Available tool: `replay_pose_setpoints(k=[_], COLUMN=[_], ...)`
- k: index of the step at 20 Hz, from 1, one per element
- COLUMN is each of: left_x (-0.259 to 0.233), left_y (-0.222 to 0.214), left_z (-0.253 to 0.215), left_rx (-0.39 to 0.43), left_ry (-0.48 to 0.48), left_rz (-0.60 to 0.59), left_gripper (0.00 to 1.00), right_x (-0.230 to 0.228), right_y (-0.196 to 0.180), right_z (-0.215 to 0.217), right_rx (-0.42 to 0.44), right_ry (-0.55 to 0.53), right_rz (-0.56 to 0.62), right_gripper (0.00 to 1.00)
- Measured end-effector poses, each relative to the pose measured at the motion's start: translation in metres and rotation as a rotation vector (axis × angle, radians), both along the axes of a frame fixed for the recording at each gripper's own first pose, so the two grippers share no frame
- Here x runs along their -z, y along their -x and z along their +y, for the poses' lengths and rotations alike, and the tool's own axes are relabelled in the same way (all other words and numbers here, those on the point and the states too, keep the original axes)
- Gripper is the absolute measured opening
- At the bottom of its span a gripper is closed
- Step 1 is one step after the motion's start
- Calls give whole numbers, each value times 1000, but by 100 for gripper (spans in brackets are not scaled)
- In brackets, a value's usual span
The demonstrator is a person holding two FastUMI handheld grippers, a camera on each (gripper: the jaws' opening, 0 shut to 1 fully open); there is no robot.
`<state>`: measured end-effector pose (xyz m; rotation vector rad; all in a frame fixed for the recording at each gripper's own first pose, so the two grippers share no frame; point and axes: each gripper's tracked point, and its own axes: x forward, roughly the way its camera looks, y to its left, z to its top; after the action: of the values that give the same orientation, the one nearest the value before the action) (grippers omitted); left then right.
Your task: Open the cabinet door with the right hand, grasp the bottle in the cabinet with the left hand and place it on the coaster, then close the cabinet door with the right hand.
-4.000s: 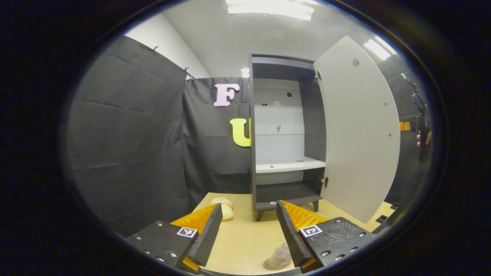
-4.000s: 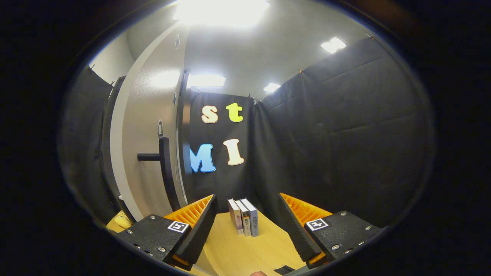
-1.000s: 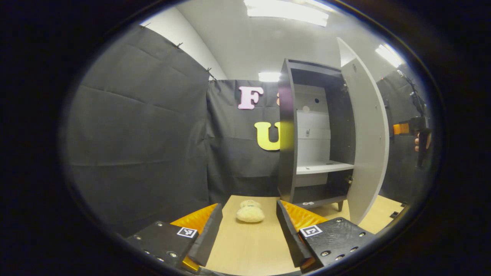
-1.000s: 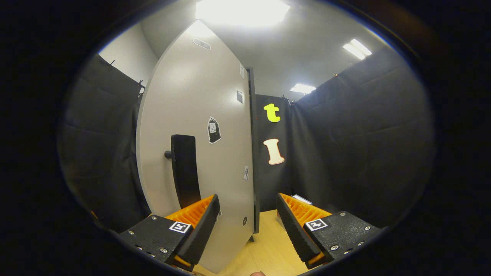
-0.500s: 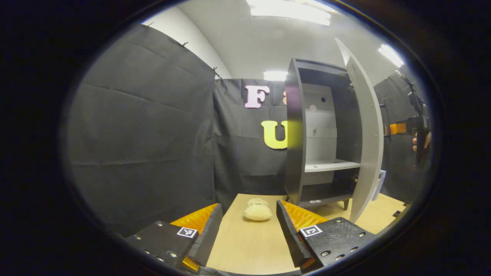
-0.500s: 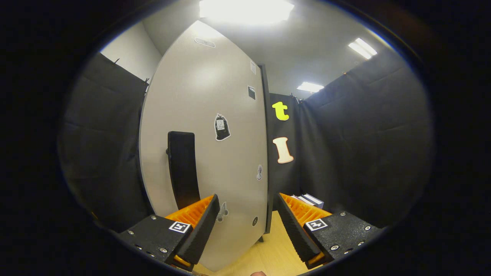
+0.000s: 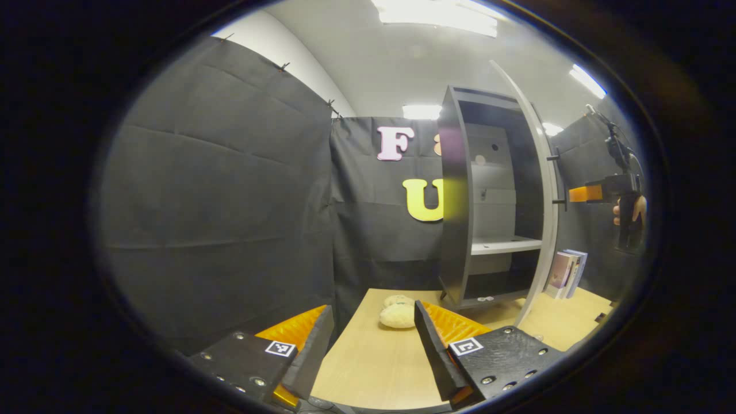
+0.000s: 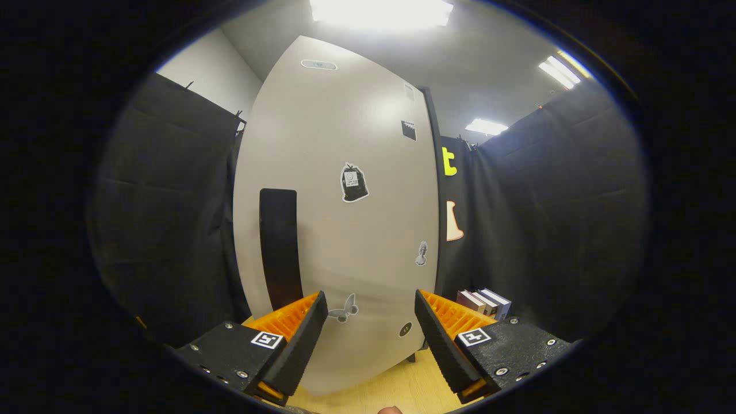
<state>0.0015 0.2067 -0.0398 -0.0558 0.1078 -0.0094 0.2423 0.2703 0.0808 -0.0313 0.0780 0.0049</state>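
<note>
Grey cabinet door (image 8: pixel 336 218) hangs part-open; I hold right gripper (image 8: pixel 368 345) released, facing it to push; left gripper (image 7: pixel 371 353) released, parked clear.

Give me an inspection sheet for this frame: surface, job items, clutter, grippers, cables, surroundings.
Surface: light wooden table, bare in front of the left gripper.
Job's things: cabinet stands on the table; cabinet door is partly open, its dark handle facing the right gripper view. White shelf inside is bare. Bottle and coaster: nothing seen.
Clutter: cream plush toy left of the cabinet's foot; books upright on its far side.
Grippers: left gripper open, holding nothing; right gripper open, facing the door's outer face, no contact visible.
Cables: nothing seen.
Surroundings: black cloth booth walls, ceiling lights on.
</note>
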Motion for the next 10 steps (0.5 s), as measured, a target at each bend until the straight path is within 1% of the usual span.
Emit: replay_pose_setpoints(k=[3, 10], left_x=[0, 7], left_y=[0, -18], left_z=[5, -14], left_rx=[-9, 23], left_ry=[2, 10], left_rz=[5, 11], left_gripper=[81, 81], right_x=[9, 19], right_y=[-1, 5], right_z=[2, -6], right_rx=[-9, -6], right_ry=[-2, -2], right_rz=[14, 36], right_gripper=[94, 94])
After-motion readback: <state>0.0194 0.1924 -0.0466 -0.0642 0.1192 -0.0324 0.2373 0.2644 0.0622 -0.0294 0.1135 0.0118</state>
